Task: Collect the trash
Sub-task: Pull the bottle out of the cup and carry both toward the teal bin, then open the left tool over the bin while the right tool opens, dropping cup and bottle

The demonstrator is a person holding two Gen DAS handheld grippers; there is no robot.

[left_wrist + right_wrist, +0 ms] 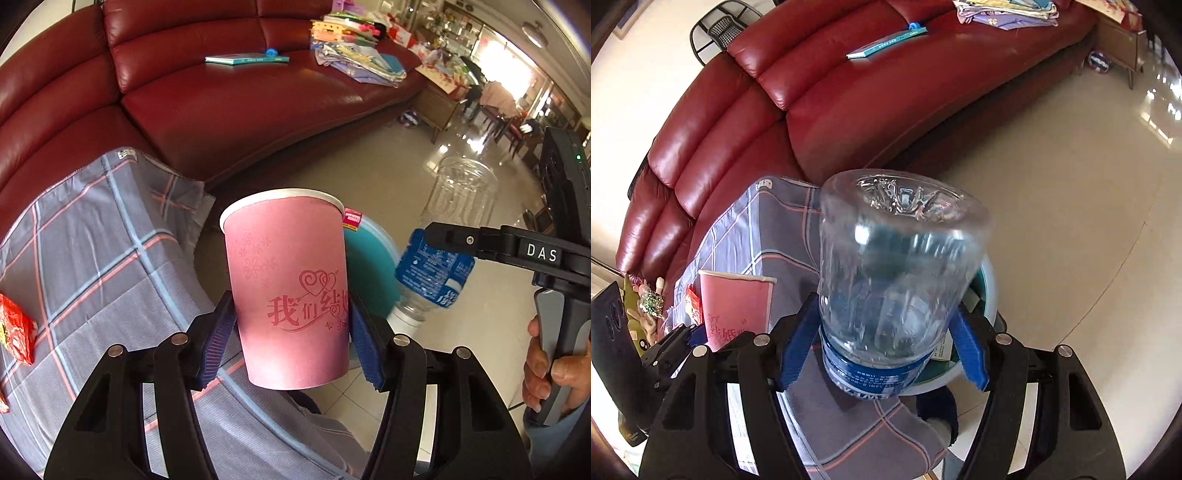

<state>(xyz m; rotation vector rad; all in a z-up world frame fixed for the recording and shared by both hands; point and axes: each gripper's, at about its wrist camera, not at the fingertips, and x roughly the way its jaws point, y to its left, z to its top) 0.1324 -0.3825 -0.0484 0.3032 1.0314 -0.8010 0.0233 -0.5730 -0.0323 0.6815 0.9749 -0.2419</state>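
While both grippers hang over the near edge of the cloth-covered table, findings read as follows.
Left gripper (291,328): jaws clamped on a pink paper cup (286,288), upright, held above the checked cloth (92,236).
Right gripper (884,343): jaws clamped on a clear plastic bottle (897,266), upside down, blue label at the pads.
Bin (369,266): teal, white-rimmed, on the floor just beyond the table edge, partly behind cup and bottle.
Wrapper (14,332): red, at the table's left edge.
Sofa (221,96): red leather, behind the table, with a book (246,58).

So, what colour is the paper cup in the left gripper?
Pink, with a white rim; the paper cup shows best in the left wrist view.
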